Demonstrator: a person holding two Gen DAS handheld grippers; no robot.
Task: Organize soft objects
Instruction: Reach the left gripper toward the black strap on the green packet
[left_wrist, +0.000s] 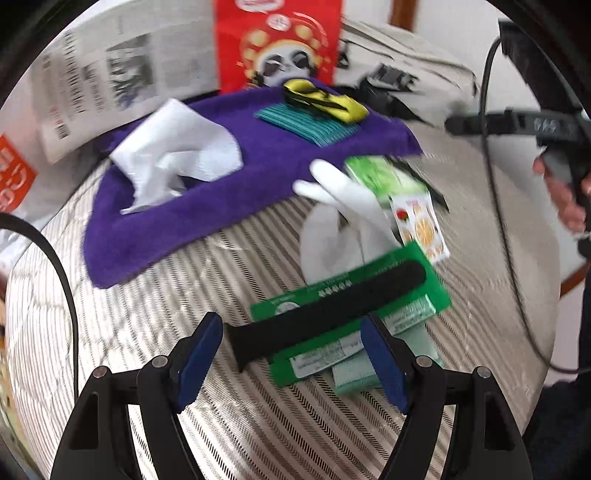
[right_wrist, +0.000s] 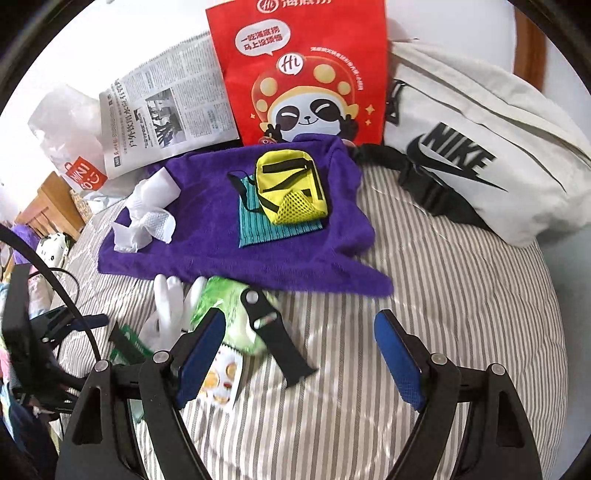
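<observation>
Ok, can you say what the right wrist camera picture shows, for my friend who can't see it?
The open blue-padded tongs hover empty above a grey striped bedsheet. Ahead, a small yellow fabric pouch rests on a teal ribbed cloth atop a purple fleece towel, backed by a red panda-print paper bag.

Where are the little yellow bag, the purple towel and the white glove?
yellow bag (right_wrist: 286, 188): right wrist view, front panel.
purple towel (right_wrist: 207, 221): right wrist view, bare middle.
white glove (left_wrist: 332, 221): left wrist view, palm.
</observation>
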